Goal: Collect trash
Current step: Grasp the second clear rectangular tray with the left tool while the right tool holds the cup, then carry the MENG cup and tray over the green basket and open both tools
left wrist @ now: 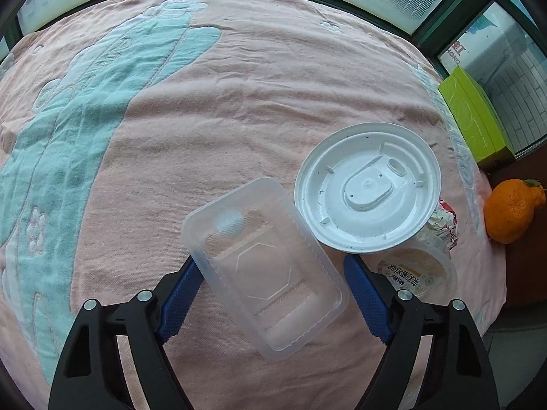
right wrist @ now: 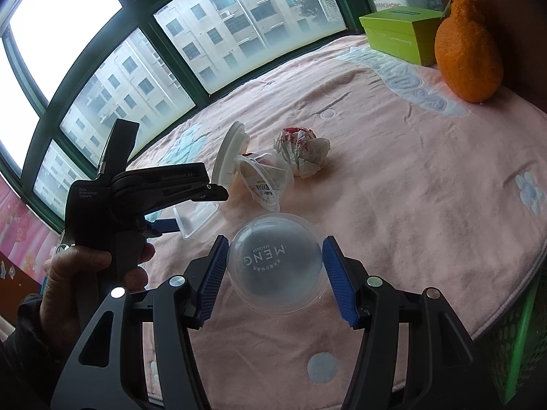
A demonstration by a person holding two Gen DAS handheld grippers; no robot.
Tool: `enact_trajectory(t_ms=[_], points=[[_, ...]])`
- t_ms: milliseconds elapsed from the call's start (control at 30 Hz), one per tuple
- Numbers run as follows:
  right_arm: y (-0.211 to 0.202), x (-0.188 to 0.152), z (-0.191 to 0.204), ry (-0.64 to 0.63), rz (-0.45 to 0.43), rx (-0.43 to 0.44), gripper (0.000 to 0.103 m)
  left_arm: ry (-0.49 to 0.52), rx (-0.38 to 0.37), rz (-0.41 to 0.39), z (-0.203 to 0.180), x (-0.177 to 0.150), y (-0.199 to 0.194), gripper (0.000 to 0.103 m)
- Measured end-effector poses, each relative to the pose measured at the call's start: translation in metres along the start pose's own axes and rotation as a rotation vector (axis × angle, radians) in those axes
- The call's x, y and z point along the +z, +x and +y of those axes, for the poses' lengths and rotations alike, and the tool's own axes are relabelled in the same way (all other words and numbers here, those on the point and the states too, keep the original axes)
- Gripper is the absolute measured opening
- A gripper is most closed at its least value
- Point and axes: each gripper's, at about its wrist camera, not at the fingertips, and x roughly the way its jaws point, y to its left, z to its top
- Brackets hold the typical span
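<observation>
A clear rectangular tray [left wrist: 263,270] lies on the pink-clothed counter [left wrist: 239,102] between the spread left claw [left wrist: 270,294]; a clear round lid [right wrist: 277,266] sits between the spread right claw [right wrist: 273,280], white lid [left wrist: 367,193] beside

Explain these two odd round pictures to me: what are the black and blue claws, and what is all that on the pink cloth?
No robot here: a person holds two hand-held grippers, each carrying a wide-angle camera looking along its blue jaws. One picture comes from the left gripper, whose open jaws straddle a clear rectangular plastic tray. The other comes from the right gripper, open around a clear round lid. Nothing is gripped yet. On the pink cloth also lie a white cup lid, a tipped plastic cup, a crumpled wrapper, an orange citrus fruit and a green box.
</observation>
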Motion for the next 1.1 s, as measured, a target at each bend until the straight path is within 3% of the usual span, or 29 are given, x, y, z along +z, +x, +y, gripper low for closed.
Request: enact_trajectory(t_ms=[267, 700, 933, 1100], points=[[-0.015, -0.003, 0.000, -0.008, -0.021, -0.004, 0.057, -0.006, -0.050, -0.002, 0.007, -0.007, -0.009, 0.065], [-0.047, -0.017, -0.023, 0.013, -0.050, -0.059, 0.057, 0.127, -0.180, -0.026, 0.007, -0.050, -0.059, 0.059], [-0.064, -0.025, -0.047, 0.056, -0.067, -0.112, 0.057, 0.197, -0.261, -0.032, -0.014, -0.067, -0.080, 0.059], [-0.081, -0.031, -0.070, 0.088, -0.083, -0.165, 0.057, 0.280, -0.342, -0.024, -0.051, -0.077, -0.095, 0.058]])
